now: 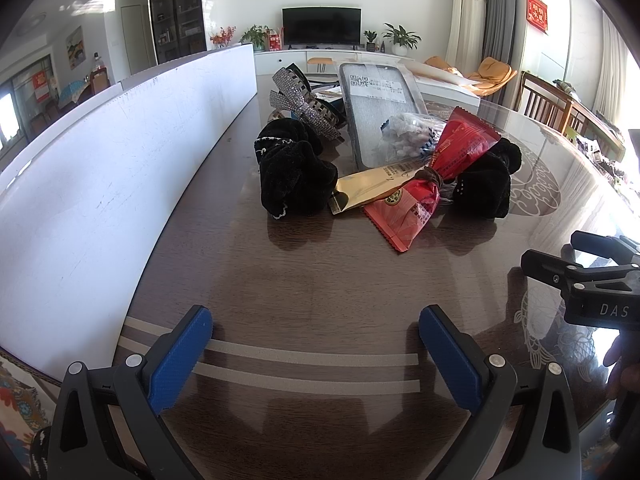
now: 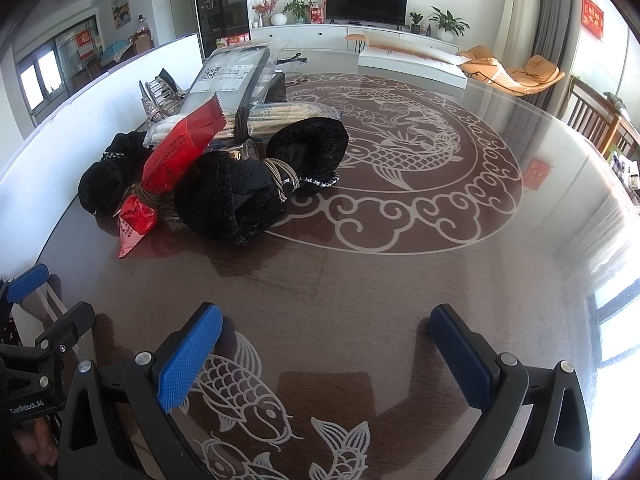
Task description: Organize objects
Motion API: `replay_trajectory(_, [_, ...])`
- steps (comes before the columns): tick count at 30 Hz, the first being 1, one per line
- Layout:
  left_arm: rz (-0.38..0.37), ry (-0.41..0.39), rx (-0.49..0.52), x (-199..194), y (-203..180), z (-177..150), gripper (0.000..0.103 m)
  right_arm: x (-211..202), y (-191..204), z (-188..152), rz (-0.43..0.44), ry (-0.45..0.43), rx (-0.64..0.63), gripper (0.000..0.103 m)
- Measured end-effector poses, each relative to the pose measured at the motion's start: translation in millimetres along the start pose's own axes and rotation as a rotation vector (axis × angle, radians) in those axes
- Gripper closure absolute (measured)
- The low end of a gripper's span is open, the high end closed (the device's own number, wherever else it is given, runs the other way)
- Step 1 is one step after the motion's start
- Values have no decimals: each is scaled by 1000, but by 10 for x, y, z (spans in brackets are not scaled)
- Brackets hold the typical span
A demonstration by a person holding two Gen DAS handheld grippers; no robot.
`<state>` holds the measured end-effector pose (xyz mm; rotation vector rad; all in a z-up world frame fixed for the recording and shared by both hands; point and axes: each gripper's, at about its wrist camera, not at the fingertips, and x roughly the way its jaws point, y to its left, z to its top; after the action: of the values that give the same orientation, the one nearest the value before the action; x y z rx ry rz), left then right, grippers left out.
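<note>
A heap of small things lies on the dark wooden table (image 1: 320,272). It holds a red snack packet (image 1: 416,196) tied at its middle, a gold packet (image 1: 372,190), black velvet scrunchies (image 1: 294,174), a rhinestone hair clip (image 1: 308,106), a grey phone case in plastic (image 1: 380,108) and a bag of cotton swabs (image 2: 280,116). A black scrunchie bound with rubber bands (image 2: 256,188) lies nearest in the right wrist view, beside the red packet (image 2: 176,160). My left gripper (image 1: 316,344) stands open short of the heap. My right gripper (image 2: 326,346) is open too, nothing between its fingers.
A white board (image 1: 120,152) stands upright along the table's left side. The table top carries a pale fish-and-cloud pattern (image 2: 400,152) to the right of the heap. A white box (image 2: 412,64) lies at the far edge. Wooden chairs (image 1: 560,108) stand at the right.
</note>
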<state>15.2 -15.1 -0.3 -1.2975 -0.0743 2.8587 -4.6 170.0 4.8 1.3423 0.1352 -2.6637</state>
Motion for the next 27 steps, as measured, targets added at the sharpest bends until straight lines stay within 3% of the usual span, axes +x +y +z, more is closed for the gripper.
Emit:
replay_trajectory(6, [-1,0,-1,2,0,0,0,27,41,84,-2,83,-5,0])
replay_trajectory(12, [-1,-2,-1,5,-1,8,0,77,329,246,44,46,-79,0])
replay_trajectory(16, [-1,-1,-2,5,-1,5,0,214,408,383,21,47,-104,0])
replay_trajectory(21, [-1,-1,-2,7,-1,6,0,318,58,505,-44,31,33,0])
replay_trajectory(27, [0,0,-1,11,-3,11,0,196,-476,382,-155,17,178,0])
